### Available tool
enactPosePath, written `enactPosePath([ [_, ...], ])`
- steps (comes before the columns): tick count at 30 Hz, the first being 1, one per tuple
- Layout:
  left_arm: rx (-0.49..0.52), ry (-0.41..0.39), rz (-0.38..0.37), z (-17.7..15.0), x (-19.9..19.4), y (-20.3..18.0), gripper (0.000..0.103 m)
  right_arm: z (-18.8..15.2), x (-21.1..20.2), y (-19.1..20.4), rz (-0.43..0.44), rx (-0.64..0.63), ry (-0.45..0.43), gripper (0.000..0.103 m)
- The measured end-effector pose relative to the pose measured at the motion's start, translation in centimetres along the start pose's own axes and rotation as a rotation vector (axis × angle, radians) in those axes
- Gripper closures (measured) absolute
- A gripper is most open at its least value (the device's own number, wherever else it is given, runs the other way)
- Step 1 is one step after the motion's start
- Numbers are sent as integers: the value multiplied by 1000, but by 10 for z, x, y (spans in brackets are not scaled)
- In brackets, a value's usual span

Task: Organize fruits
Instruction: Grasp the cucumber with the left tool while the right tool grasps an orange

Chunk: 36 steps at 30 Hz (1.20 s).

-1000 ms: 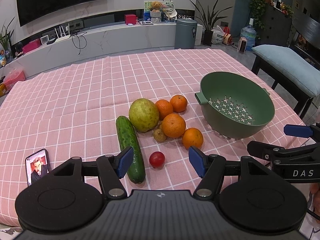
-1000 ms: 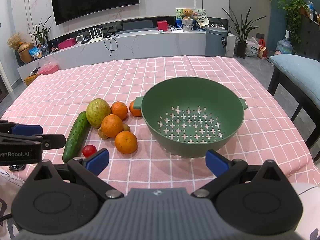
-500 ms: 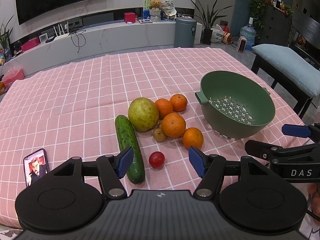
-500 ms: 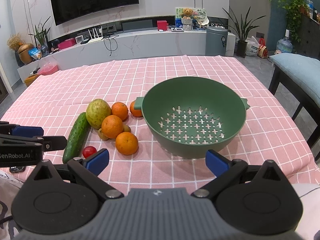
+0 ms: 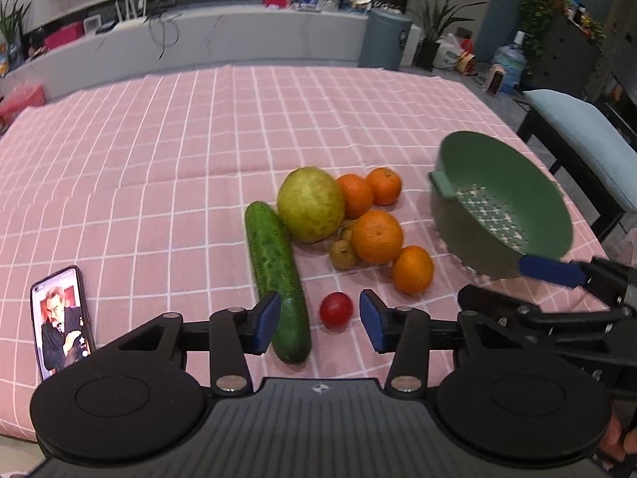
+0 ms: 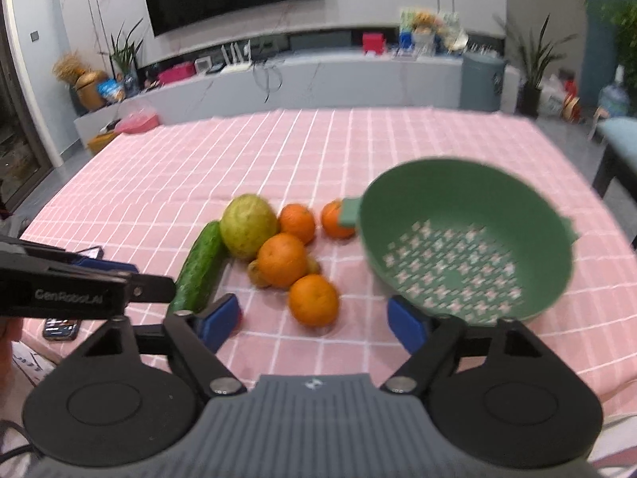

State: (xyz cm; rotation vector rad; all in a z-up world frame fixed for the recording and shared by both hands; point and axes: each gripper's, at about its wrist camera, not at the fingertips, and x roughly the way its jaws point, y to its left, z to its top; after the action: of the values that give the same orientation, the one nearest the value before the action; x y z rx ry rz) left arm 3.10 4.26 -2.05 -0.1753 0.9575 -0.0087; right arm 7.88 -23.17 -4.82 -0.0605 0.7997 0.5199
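Note:
On the pink checked cloth lie a cucumber, a big yellow-green fruit, several oranges, small brown fruits and a red tomato. A green colander stands to their right, with nothing in it. My left gripper hovers low over the tomato, its jaws closing; the tomato shows between the pads, untouched. The jaws of my right gripper are closing too, with the nearest orange just beyond the gap and the colander to its right. Here the tomato is hidden.
A phone with a lit screen lies at the cloth's near left corner. The right gripper's blue pad reaches in beside the colander. A chair with a blue cushion stands off the table's right edge.
Both grippers have moved forward toward the fruit and tilted, and both pairs of jaws have narrowed. The fruit and the colander have stayed in place.

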Motion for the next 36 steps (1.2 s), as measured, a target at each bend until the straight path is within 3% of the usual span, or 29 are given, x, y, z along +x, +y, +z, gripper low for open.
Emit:
enactPosePath([
  [6, -32, 45, 63, 7, 21, 14, 49, 0, 30, 6, 4, 32, 62, 41],
  [10, -68, 31, 43, 11, 38, 23, 49, -1, 47, 1, -6, 84, 90, 45],
  [12, -57, 71, 81, 10, 41, 23, 49, 0, 53, -1, -14, 112, 95, 47],
  [20, -92, 67, 45, 17, 65, 28, 47, 2, 77, -4, -36, 152, 103, 48],
  [33, -93, 86, 55, 25, 88, 30, 47, 1, 93, -6, -34, 135, 113, 60],
  [36, -91, 81, 61, 24, 88, 29, 56, 0, 95, -7, -33, 139, 118, 61],
])
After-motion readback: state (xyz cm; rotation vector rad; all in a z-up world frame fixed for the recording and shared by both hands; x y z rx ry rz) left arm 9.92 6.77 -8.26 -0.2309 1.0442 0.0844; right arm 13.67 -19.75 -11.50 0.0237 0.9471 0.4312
